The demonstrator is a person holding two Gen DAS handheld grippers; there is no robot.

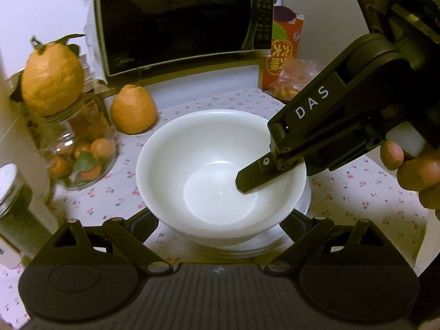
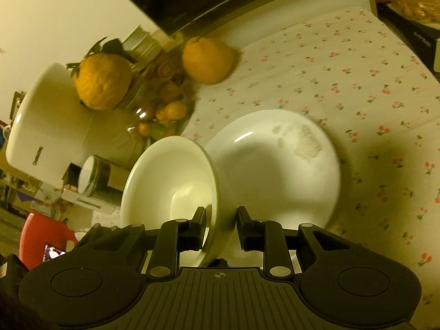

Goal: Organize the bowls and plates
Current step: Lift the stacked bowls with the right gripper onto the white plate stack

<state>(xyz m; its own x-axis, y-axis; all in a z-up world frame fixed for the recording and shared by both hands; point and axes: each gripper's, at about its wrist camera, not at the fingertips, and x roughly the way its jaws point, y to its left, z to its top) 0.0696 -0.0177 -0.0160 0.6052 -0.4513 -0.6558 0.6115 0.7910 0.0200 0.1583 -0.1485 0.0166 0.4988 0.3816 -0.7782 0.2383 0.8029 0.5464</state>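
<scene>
R gripper [image 2: 221, 227] pinching wall of white bowl [image 1: 220, 170], one finger inside | bowl over plate [image 2: 288, 165] on floral cloth [image 2: 357, 82], looks set for stacking | L gripper [image 1: 220, 220] spread wide round bowl base, gripping nothing

Warm, yellowish indoor light is seen in both views, dimmer in the right wrist view. A soft glare is noted in the bowl [image 1: 220, 176] bottom; a broad shadow is cast across the plate [image 2: 277, 165] and the tablecloth [image 2: 371, 88] beside it. Motion blur is observed on the jar [image 1: 79, 148] and the plate's rim. Strong fisheye bending and dark corners are recorded at the edges.
</scene>
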